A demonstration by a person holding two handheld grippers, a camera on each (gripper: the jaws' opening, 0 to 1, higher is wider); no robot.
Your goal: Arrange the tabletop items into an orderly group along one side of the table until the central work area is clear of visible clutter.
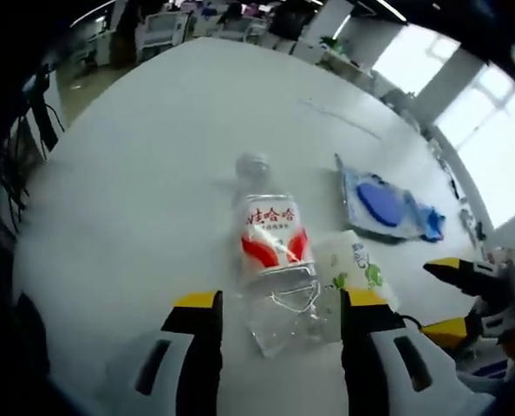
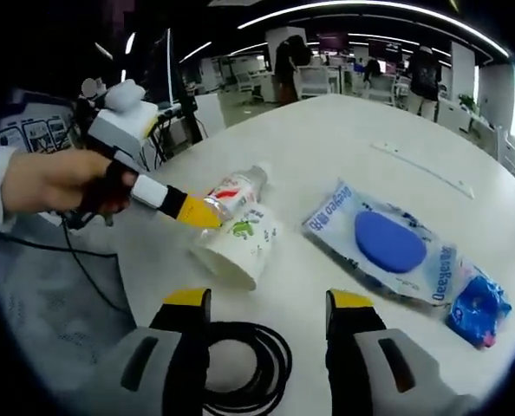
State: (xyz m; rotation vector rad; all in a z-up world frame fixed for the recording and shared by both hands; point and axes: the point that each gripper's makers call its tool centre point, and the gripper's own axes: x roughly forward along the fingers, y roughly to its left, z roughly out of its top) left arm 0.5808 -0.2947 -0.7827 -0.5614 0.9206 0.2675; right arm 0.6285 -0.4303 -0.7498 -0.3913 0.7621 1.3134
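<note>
Left gripper view: the left tongs [image 1: 279, 325] are spread, one jaw on each side of the base end of a clear plastic bottle [image 1: 275, 260]. Whether the jaws touch the bottle cannot be told; a gap seems to remain on the left side. The bottle lies on its side on the white desk [image 1: 136, 191]. Its long axis runs away from the camera, with the cap end pointing toward the far edge and the base toward the tongs. A red and white label wraps its middle.

Just beside the bottle, on its right and apparently touching it, a white paper cup [image 1: 353, 264] lies on its side. In the right gripper view its open mouth faces the camera and its axis runs roughly parallel to the bottle.

Farther right, apart from the cup, a flat pack of wipes [image 1: 381, 204] with a blue oval flap lies on the desk. A small blue packet [image 2: 476, 305] rests against its end.

Right gripper view: the right tongs [image 2: 270, 316] are spread and hold nothing, above a coil of black cable [image 2: 257, 364] at the near desk edge. A hand [image 2: 54, 178] holds the left gripper.
</note>
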